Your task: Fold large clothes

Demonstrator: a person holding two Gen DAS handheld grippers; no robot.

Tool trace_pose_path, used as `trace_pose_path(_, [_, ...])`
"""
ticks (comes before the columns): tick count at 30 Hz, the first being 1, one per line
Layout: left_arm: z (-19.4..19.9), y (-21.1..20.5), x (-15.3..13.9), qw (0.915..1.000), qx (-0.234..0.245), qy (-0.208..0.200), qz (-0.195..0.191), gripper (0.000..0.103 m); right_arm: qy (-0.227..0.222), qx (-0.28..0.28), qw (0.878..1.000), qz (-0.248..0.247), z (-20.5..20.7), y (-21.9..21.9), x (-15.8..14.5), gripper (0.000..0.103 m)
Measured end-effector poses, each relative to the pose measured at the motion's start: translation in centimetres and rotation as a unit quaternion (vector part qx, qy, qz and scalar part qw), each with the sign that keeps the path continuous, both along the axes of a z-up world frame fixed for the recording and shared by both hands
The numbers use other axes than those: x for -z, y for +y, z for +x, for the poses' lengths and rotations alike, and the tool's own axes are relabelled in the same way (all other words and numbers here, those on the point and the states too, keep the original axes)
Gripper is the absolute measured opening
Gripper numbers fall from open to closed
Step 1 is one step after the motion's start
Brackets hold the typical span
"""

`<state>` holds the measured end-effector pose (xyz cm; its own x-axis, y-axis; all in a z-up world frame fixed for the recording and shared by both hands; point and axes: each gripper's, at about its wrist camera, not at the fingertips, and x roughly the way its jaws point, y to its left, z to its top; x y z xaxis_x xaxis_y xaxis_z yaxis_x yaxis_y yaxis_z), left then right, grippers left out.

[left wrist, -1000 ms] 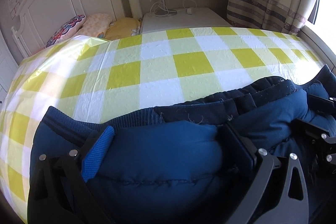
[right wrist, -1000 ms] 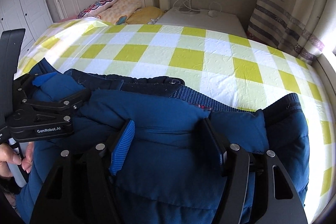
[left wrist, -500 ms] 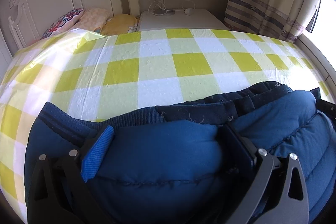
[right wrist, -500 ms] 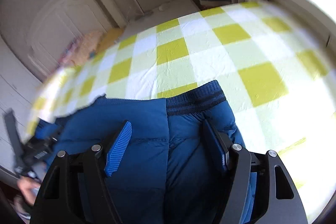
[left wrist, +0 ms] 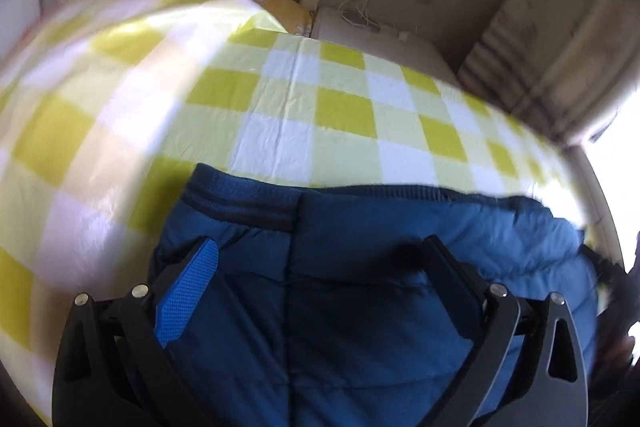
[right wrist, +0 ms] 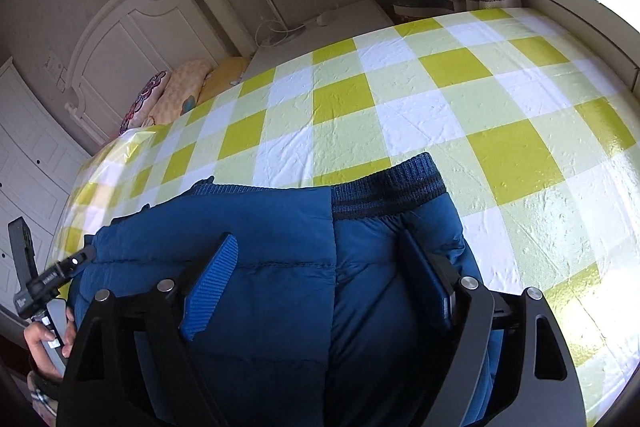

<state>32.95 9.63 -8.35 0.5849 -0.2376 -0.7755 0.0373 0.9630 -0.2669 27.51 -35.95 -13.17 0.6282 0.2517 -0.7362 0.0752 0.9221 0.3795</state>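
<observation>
1. Standing beside the bed, I watch both tools swing outward: a second ago they sat close together over the bunched middle of the blue puffer jacket [right wrist: 256, 291], and now each one frames a ribbed cuff at its own end of the garment.
2. Farthest left, the person's hand [right wrist: 48, 341] holds the left tool's handle at the bed's near-left corner.
3. The left gripper [left wrist: 320, 291] has travelled sideways with a roll. Its view is smeared, and padding fills the space between its fingers as before. Whether the pads [left wrist: 188, 295] actually pinch the fabric, I cannot tell.
4. Ahead of it lies the left sleeve cuff [left wrist: 240, 199], a dark ribbed band pointing away toward the headboard [right wrist: 132, 39].
5. The jacket rests along the near edge of the yellow-and-white checked bedspread [right wrist: 400, 99], its long axis running side to side across the bed, quilted seams following that line, with both cuffs aimed at the far side.
6. Moving right, the right sleeve cuff [right wrist: 392, 191] lies flat beside the folded body panel.
7. The right gripper [right wrist: 316, 283] is opening now, wider than a second ago. Jacket fabric lies between the fingers, yet the pads stand off it, so it reads as a release.
8. I judge the sleeves have just been laid in over the body, and the remaining step is likely a crosswise fold to make a compact bundle.
</observation>
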Motion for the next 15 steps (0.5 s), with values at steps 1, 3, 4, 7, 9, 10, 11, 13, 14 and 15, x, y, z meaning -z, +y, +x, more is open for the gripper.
trace_pose_path(1, [0.0, -0.5, 0.0, 0.9998, 0.001, 0.001, 0.019, 0.1, 0.007, 0.002, 1.0, -0.011, 0.1, 0.2, -0.2, 0.077])
trace_pose_path(3, [0.0, -1.9, 0.0, 0.9979, 0.004, -0.001, 0.065, 0.1, 0.022, 0.028, 0.997, -0.067, -0.6, 1.6, -1.5, 0.079])
trace_pose_path(4, [-0.1, -2.2, 0.0, 0.9971, 0.004, -0.003, 0.076, 0.1, 0.012, 0.026, 0.997, -0.078, -1.1, 2.4, -2.2, 0.08])
trace_pose_path(7, [-0.2, -1.9, 0.1, 0.9975, 0.002, -0.004, 0.07, 0.101, -0.045, -0.044, 0.991, -0.121, -3.6, 8.0, -5.0, 0.084])
trace_pose_path(9, [-0.3, -1.8, 0.1, 0.9979, 0.001, -0.003, 0.065, 0.101, -0.066, -0.095, 0.979, -0.17, -4.7, 12.3, -5.4, 0.09])
trace_pose_path(10, [-0.2, -1.8, 0.2, 0.9978, 0.001, -0.003, 0.066, 0.101, -0.063, -0.128, 0.971, -0.191, -4.8, 14.4, -4.8, 0.091])
trace_pose_path(11, [-0.2, -1.8, 0.2, 0.9978, 0.001, -0.004, 0.066, 0.101, -0.051, -0.162, 0.961, -0.218, -4.7, 16.5, -3.8, 0.092])
trace_pose_path(13, [-0.2, -1.7, 0.2, 0.9981, 0.0, -0.004, 0.062, 0.101, -0.03, -0.178, 0.948, -0.261, -4.2, 18.5, -1.8, 0.092])
trace_pose_path(14, [-0.1, -1.6, 0.2, 0.9982, 0.0, -0.004, 0.059, 0.101, -0.026, -0.175, 0.953, -0.246, -3.9, 18.0, -1.7, 0.096])
trace_pose_path(15, [-0.1, -1.6, 0.2, 0.9984, 0.0, -0.004, 0.057, 0.1, -0.019, -0.173, 0.96, -0.22, -3.6, 17.1, -1.6, 0.096])
